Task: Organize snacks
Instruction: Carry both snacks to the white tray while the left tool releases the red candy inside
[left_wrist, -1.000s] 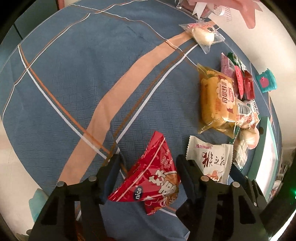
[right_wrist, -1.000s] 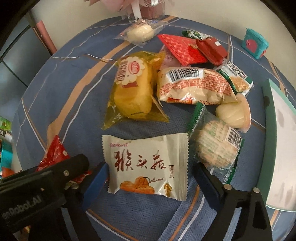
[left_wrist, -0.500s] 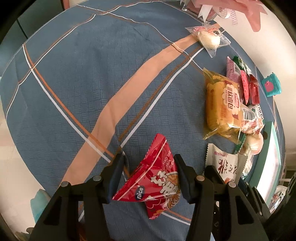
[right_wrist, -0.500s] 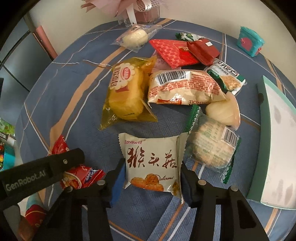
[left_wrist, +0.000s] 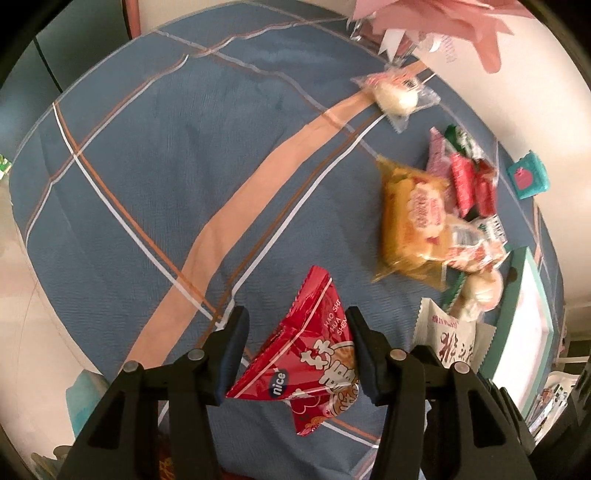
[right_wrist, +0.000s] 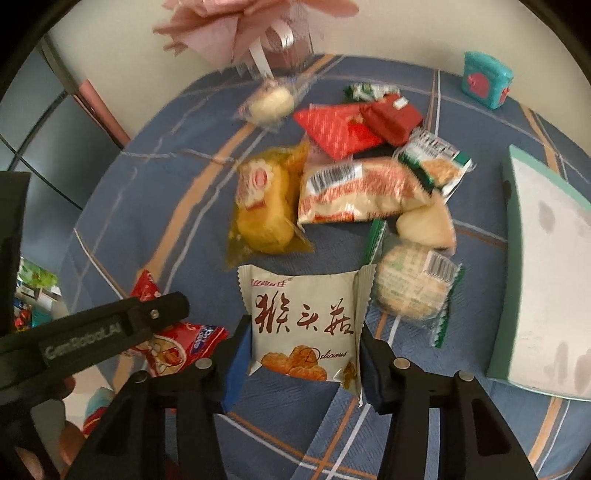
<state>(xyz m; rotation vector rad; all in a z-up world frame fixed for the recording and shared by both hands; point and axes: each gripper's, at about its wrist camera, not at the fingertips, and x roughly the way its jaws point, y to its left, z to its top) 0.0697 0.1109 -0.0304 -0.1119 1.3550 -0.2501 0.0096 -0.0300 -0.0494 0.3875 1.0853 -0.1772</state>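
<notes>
My left gripper (left_wrist: 295, 317) is shut on a red triangular snack packet (left_wrist: 314, 354) and holds it just above the blue checked tablecloth (left_wrist: 184, 147). My right gripper (right_wrist: 303, 326) is shut on a white snack packet (right_wrist: 303, 314) with red characters, both pads pressing its side edges. That white packet (left_wrist: 450, 343) also shows at the lower right of the left wrist view. In the right wrist view the red packet (right_wrist: 184, 343) and a left finger (right_wrist: 159, 314) sit at the lower left.
Beyond the white packet lie a yellow cake packet (right_wrist: 266, 206), an orange-striped packet (right_wrist: 354, 192), a round biscuit pack (right_wrist: 410, 291), a pale bun (right_wrist: 428, 225) and red packets (right_wrist: 340, 129). A teal-rimmed tray (right_wrist: 513, 206) stands at the right, a small teal box (right_wrist: 487, 83) behind.
My right gripper went from open around the white packet to shut on it, then lifted it. The left gripper rose a little with the red packet still held.
</notes>
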